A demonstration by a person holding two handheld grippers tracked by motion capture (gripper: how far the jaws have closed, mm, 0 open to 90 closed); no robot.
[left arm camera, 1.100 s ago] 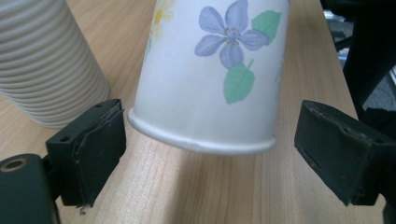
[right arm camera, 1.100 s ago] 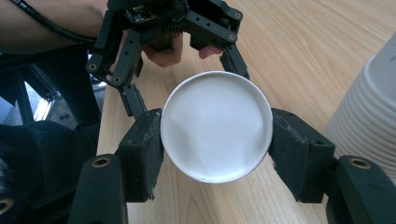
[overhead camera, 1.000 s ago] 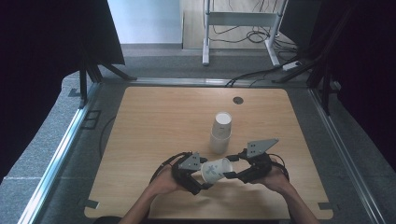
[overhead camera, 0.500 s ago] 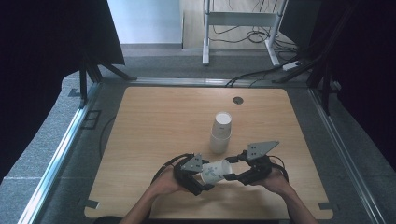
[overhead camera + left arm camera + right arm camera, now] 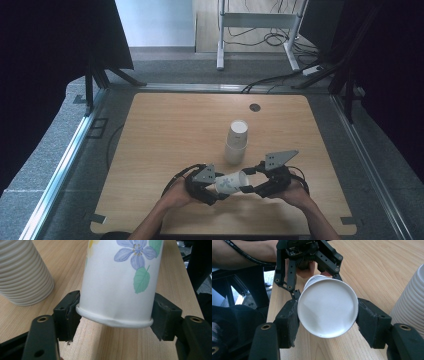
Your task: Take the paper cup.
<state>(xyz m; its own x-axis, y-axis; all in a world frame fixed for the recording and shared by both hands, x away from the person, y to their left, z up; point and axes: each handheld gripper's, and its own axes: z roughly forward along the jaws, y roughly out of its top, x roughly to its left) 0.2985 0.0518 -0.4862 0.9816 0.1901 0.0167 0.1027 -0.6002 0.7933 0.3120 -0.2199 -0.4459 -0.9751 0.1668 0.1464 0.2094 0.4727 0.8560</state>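
My left gripper (image 5: 115, 315) jaws just closed, now pinching flowered paper cup (image 5: 120, 277) at rim. My right gripper (image 5: 328, 317) clamps its base. Cup lies level between both, just near side of cup stack (image 5: 236, 141). Likely ready to pull apart.

- Counter (image 5: 165, 145): light wood top w/ rounded corners, sits inside a grey metal frame.
- Stack of ribbed white cups (image 5: 236, 142): upright, approx. mid-counter, a bit to the right; top cup's mouth faces up. Also seen close at left edge of left gripper view (image 5: 22, 275) and right edge of right gripper view (image 5: 412, 307).
- Small dark round disc (image 5: 255, 107): set in counter near far edge, well apart from the stack.
- Grey carpet floor (image 5: 150, 65) around the counter.
- White metal stand legs (image 5: 255, 30) beyond far edge, w/ black cables (image 5: 280, 77) running across floor.
- Dark curtains/panels (image 5: 45, 60) both sides.
- Black tape bits (image 5: 98, 218) at near-left counter corner.
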